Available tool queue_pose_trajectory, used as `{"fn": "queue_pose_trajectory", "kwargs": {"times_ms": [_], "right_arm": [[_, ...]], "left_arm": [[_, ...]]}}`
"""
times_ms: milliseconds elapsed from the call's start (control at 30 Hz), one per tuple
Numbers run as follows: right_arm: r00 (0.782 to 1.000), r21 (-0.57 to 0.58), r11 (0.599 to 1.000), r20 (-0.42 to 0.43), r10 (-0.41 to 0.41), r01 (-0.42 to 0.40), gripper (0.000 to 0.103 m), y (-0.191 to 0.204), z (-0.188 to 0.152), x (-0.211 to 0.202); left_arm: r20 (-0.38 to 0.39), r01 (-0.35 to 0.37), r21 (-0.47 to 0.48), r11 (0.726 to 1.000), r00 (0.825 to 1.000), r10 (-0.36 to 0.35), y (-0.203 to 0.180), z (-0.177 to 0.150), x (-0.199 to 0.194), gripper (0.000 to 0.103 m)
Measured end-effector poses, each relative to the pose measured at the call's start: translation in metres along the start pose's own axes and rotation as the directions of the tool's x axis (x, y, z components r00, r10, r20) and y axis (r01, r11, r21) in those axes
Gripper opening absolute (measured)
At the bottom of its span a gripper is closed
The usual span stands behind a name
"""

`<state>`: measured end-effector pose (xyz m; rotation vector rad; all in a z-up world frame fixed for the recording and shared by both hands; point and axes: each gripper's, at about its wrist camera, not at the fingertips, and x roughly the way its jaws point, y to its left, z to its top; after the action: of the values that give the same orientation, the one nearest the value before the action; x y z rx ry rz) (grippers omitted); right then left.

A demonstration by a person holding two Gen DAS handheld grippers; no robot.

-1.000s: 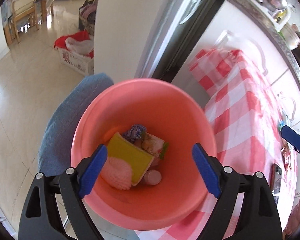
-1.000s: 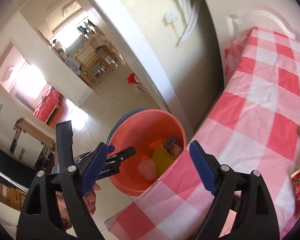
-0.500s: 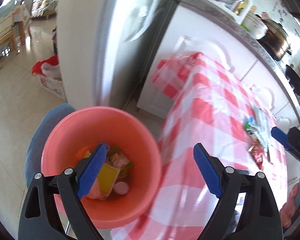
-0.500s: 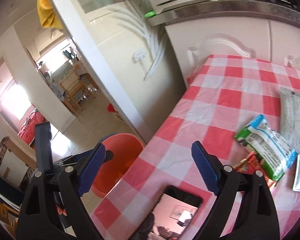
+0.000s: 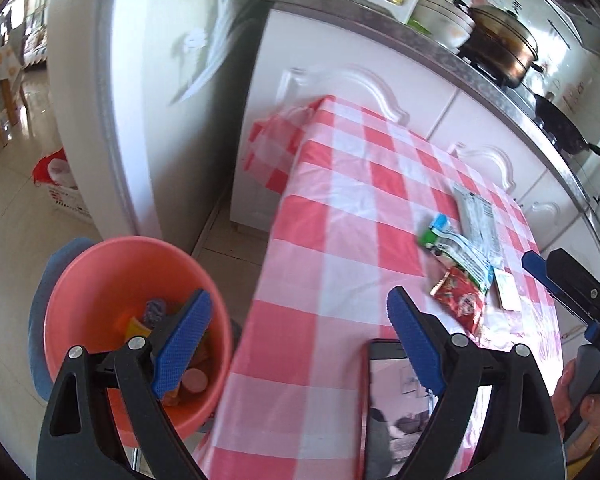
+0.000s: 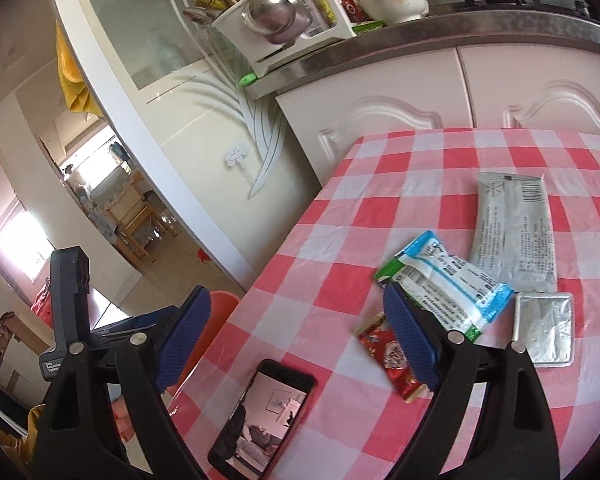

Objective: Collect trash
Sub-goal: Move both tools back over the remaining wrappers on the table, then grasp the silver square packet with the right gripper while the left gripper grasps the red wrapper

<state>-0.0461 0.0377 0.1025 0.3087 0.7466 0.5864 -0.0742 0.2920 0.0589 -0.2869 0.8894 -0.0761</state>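
Both grippers' fingers spread, empty, left view alone shows bucket [image 5: 100, 280] contents

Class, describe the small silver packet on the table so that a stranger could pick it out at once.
On the red-and-white checked tablecloth, find the cluster of wrappers. The silver foil packet lies just below the long grey sachet. It alone is square, shiny and unprinted.

Four wrappers [image 6: 440, 292] lie flat, clustered on my checked tablecloth [image 6: 320, 300]. My pink bin [image 5: 100, 280] beside it holds scraps.
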Motion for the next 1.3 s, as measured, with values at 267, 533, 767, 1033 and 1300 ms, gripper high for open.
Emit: {"fn": "queue_pose_trajectory", "kwargs": {"times_ms": [267, 533, 767, 1033, 1300], "right_arm": [[0.996, 0.109, 0.993, 0.07, -0.05, 0.043, 0.088, -0.059, 0.002, -0.037], [0.981, 0.163, 0.972, 0.069, -0.181, 0.168, 0.088, -0.115, 0.002, -0.062], [0.964, 0.153, 0.952, -0.057, -0.26, 0.265, 0.088, -0.151, -0.012, -0.051], [0.94, 0.032, 0.944, -0.114, -0.322, 0.328, 0.088, -0.14, -0.023, -0.028], [0.928, -0.015, 0.938, -0.142, -0.344, 0.345, 0.088, -0.137, -0.026, -0.014]], "left_arm": [[-0.019, 0.036, 0.075, 0.996, 0.999, -0.035, -0.046, 0.004, 0.006, 0.089], [-0.077, 0.083, 0.133, 0.988, 0.994, -0.074, -0.096, 0.0, 0.023, 0.089], [-0.143, 0.106, 0.213, 0.971, 0.987, -0.077, -0.133, -0.013, 0.042, 0.089], [-0.208, 0.13, 0.322, 0.938, 0.976, -0.064, -0.166, -0.023, 0.066, 0.089], [-0.245, 0.129, 0.399, 0.908, 0.969, -0.03, -0.179, -0.016, 0.088, 0.089]]}}
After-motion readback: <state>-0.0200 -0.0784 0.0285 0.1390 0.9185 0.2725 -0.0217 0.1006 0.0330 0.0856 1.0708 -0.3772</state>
